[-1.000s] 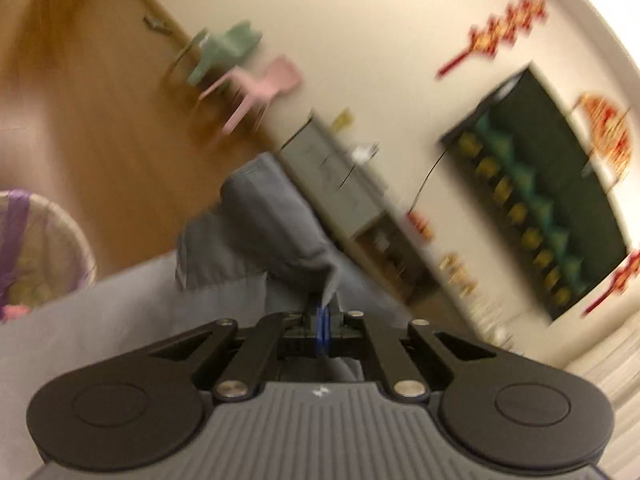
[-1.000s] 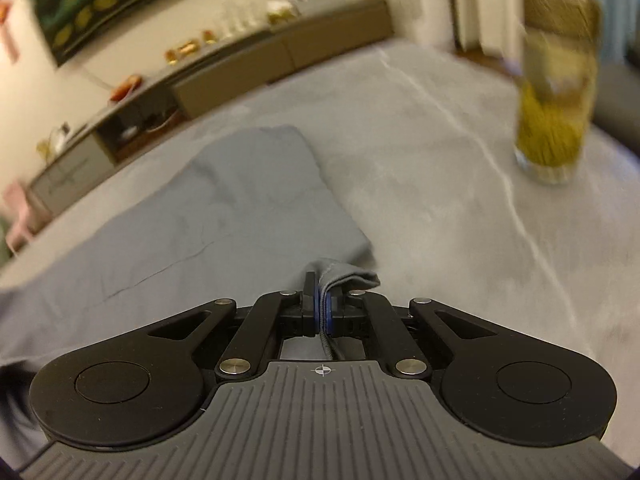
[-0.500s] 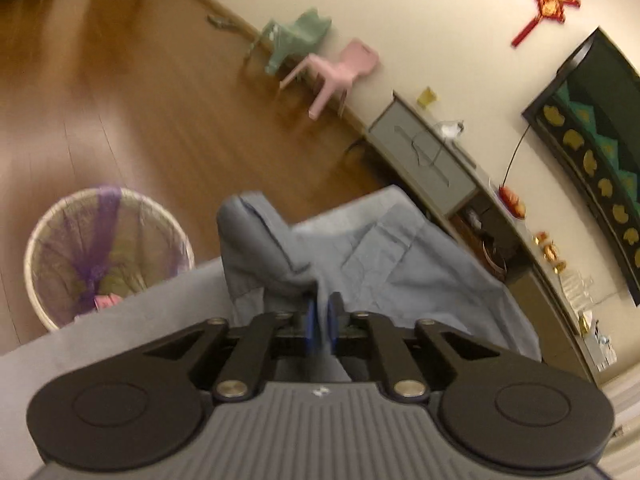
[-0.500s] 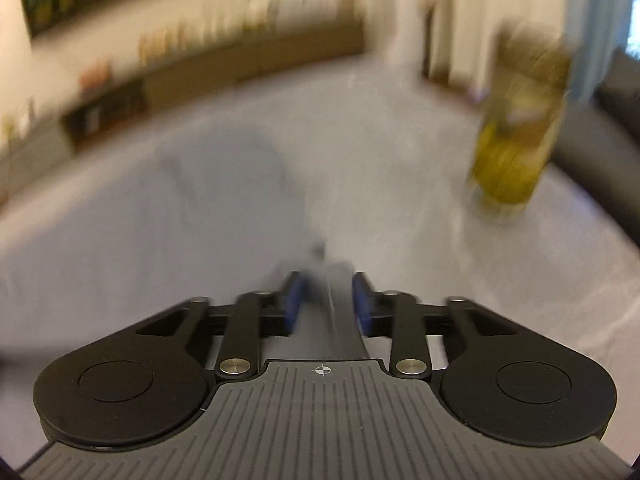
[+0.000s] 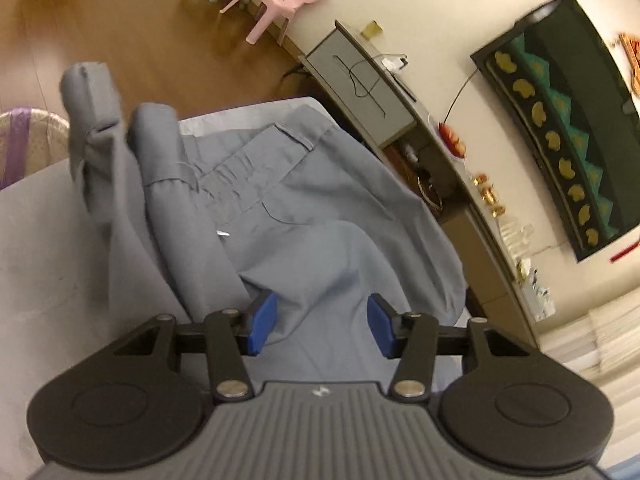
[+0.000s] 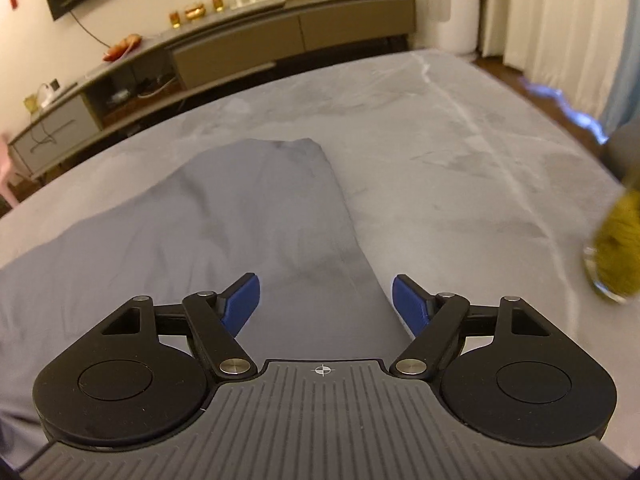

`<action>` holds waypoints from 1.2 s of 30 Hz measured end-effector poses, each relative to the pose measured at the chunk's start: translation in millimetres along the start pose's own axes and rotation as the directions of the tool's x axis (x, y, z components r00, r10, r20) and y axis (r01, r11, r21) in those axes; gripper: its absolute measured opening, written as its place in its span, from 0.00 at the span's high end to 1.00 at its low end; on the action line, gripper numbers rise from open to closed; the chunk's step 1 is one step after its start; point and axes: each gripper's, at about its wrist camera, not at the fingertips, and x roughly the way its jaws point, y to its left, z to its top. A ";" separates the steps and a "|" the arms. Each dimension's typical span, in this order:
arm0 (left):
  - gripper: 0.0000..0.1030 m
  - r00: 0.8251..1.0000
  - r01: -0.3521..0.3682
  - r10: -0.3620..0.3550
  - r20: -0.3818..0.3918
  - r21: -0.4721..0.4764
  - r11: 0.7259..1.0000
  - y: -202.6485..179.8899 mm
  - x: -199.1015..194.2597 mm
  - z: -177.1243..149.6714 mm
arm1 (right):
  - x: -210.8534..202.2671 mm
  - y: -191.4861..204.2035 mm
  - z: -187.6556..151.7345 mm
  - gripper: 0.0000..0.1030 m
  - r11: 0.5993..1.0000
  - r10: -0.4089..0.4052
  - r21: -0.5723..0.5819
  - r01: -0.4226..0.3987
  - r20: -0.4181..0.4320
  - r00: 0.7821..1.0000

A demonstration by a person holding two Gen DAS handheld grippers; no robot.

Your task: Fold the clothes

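Fingers of the left gripper (image 5: 319,327) stand apart and are opening, blue pads (image 5: 262,323) clear of the cloth; grey fabric lies in the gap between them but neither pad presses it. This gripper points steeply down at the grey trousers (image 5: 280,200), which lie rumpled on the grey table (image 5: 44,240). Ahead of these fingers the waistband with its belt loop and pocket seam spreads toward the table's far edge. To the left of the fingers a fold of trouser leg stands up in a loose ridge. Further left, past the table edge, sits a woven basket (image 5: 24,136) on the wooden floor. Beyond the trousers, well apart from the fingers, are a pink chair (image 5: 284,4) and a low cabinet (image 5: 360,80) along the wall.

Right gripper (image 6: 326,304) fingers are spread wider and also opening, pads (image 6: 242,302) free of the cloth. It too tilts down. Between and ahead of these fingers a trouser leg (image 6: 256,208) lies flat, its end pointing away from the fingers. To the right of the fingers, near the picture's edge, a glass of yellow-green stuff (image 6: 616,248) stands on the table, blurred.
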 end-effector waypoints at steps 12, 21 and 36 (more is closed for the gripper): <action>0.46 1.000 0.013 -0.014 0.025 0.042 0.999 -18.3 1.1 1.2 | 12.1 42.1 31.9 0.93 0.978 0.123 -0.176 -0.113 0.049 0.991; 0.46 0.994 -0.017 0.005 0.109 0.108 0.994 -32.2 -14.8 8.5 | -17.8 54.6 132.0 0.99 0.986 -0.135 -0.058 0.156 0.271 0.953; 0.42 0.997 0.076 -0.073 0.023 -0.144 0.987 34.0 -22.5 20.3 | -104.3 124.1 -64.4 0.54 0.911 0.362 -0.224 -0.347 0.030 0.932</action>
